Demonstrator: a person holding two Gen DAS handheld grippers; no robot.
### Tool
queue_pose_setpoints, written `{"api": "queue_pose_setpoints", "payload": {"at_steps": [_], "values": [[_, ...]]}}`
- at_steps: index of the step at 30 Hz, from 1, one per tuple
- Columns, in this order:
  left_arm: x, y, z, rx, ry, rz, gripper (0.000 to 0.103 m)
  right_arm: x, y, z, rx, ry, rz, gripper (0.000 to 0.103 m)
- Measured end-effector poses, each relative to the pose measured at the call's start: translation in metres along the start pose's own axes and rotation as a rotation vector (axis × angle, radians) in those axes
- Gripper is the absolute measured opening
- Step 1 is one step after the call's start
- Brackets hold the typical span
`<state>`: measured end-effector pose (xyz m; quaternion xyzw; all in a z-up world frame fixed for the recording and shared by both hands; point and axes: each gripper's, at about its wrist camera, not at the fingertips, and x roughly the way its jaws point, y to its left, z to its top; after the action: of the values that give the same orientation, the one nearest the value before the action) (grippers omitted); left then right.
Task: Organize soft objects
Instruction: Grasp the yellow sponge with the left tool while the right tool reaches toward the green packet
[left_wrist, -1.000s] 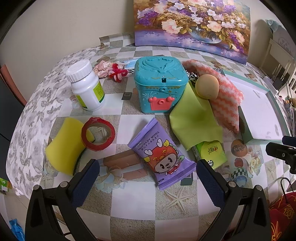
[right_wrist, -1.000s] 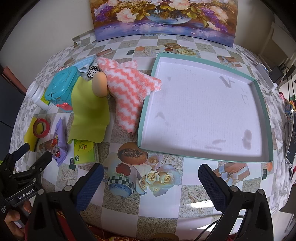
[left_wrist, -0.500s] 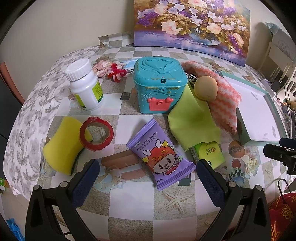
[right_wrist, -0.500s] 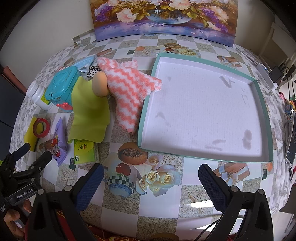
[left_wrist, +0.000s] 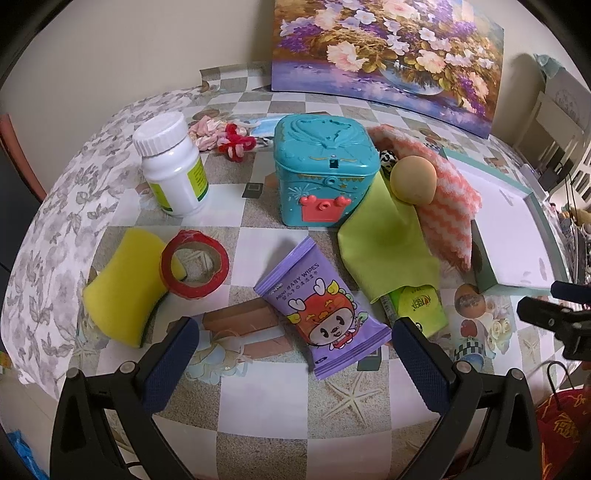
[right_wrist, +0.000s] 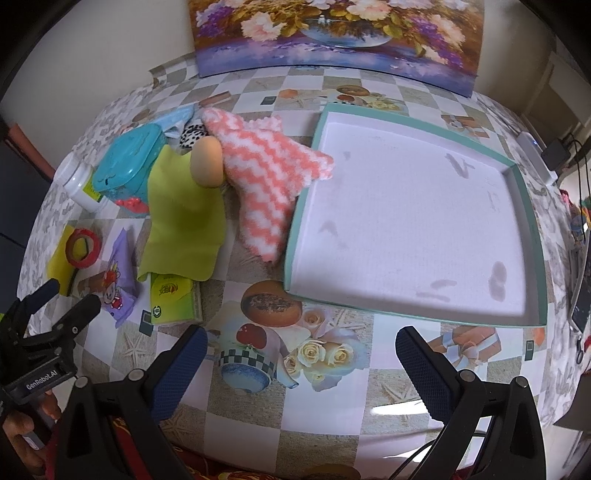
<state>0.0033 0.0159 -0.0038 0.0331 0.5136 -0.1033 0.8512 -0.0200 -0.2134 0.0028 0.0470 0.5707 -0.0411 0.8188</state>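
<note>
Left wrist view: the left gripper (left_wrist: 291, 341) hovers spread wide over a purple baby wipes pack (left_wrist: 322, 305), whose long axis runs diagonally, far-left to near-right.

Right wrist view: the right gripper (right_wrist: 301, 352) gapes empty before the teal-rimmed tray (right_wrist: 532, 206); the pink zigzag cloth (right_wrist: 264, 173) lies against the tray's left rim.

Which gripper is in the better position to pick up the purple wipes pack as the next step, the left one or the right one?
Probably the left. The left gripper is open with the purple wipes pack almost between its fingers. The right gripper is also open, but it faces the tray, and the pack lies far to its left.
</note>
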Motion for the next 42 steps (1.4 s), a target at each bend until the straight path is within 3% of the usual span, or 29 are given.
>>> {"api": "queue_pose_setpoints", "payload": {"at_steps": [8,14,22,29,42], "values": [[-0.005,0.033,0.003,-0.115,-0.026,-0.05,0.103,0.004,0.026,0.005,-0.067,-0.01,0.055,0.103],[-0.004,0.061,0.005,-0.167,-0.037,-0.011,0.103,0.014,0.05,0.01,-0.099,-0.003,0.135,0.103],[-0.001,0.1,0.008,-0.228,-0.015,0.08,0.103,0.036,0.078,0.019,-0.112,0.04,0.169,0.102],[0.012,0.126,0.013,-0.189,0.036,0.148,0.103,0.051,0.093,0.022,-0.134,0.067,0.17,0.093],[0.052,0.149,0.024,-0.145,0.115,0.109,0.103,0.101,0.127,0.032,-0.153,0.148,0.098,0.086]]}}
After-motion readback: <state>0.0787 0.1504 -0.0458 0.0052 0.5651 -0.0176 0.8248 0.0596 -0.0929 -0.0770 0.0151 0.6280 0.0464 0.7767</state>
